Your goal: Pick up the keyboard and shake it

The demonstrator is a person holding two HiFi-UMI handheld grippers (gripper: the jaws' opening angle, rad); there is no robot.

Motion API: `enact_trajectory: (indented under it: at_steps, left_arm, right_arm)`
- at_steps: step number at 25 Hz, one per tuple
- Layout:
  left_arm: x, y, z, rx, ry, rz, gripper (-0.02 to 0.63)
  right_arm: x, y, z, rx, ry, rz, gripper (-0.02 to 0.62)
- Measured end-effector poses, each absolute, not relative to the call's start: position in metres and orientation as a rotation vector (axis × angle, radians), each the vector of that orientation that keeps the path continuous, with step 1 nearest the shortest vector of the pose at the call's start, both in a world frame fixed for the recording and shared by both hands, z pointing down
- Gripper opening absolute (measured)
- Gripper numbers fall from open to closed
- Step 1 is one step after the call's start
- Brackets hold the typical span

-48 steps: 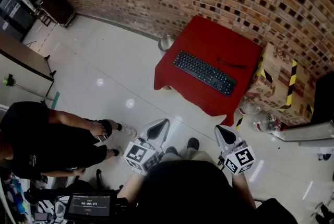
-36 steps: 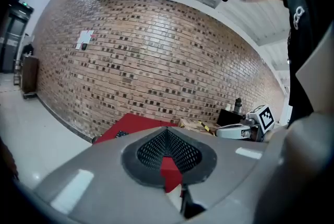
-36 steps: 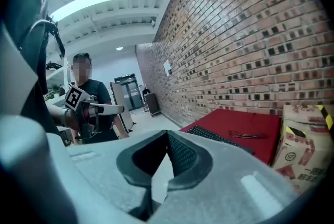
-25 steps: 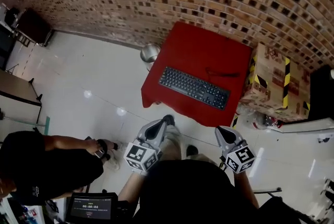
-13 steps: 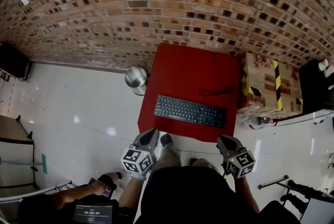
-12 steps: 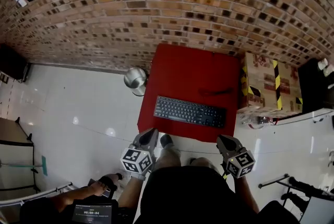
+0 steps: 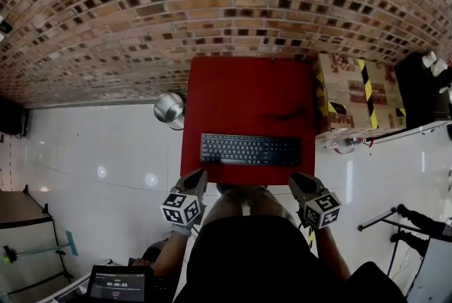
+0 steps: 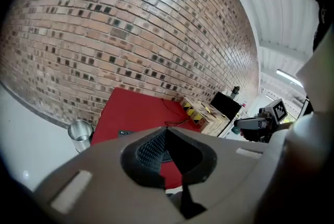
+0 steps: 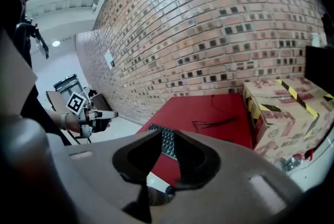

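keyboard [image 7: 249, 150]: flat on red tabletop [image 7: 247, 90], near its front edge, untouched | left hand-held gripper [image 7: 198, 178]: jaws together, empty, off front-left corner | right hand-held gripper [image 7: 296, 181]: jaws opening, nothing between, off front-right corner

Bright even light, fisheye-warped edges

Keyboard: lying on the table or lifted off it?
On it: the keyboard lies flat, keys up, near the front edge of the red table; nothing grips it.
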State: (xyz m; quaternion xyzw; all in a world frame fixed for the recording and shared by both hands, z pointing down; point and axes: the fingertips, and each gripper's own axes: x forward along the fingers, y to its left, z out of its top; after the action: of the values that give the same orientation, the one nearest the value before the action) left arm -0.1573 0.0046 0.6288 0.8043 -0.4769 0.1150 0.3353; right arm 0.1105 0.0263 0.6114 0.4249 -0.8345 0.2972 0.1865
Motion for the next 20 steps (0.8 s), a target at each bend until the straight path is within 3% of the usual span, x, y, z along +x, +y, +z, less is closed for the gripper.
enact_trajectory:
  at_steps: [6,9,15,20]
  left_arm:
    - [-0.155,-0.006,0.66,2.016,-1.219,0.386,0.039]
    - [-0.155,-0.014,0.684,1.958,-1.189,0.426,0.121]
    - [-0.163,-0.031,0.749,1.839,-1.087,0.543,0.262]
    - [-0.176,-0.057,0.787,1.772,-1.049,0.622,0.337]
  right_arm:
    - [0.15,0.007,0.656,1.132,-2.25,1.006,0.169]
    - [0.167,-0.009,0.684,1.13,-2.202,1.12,0.242]
    - [0.185,-0.025,0.753,1.116,-2.069,1.304,0.324]
    - [0.187,-0.036,0.79,1.116,-1.94,1.312,0.41]
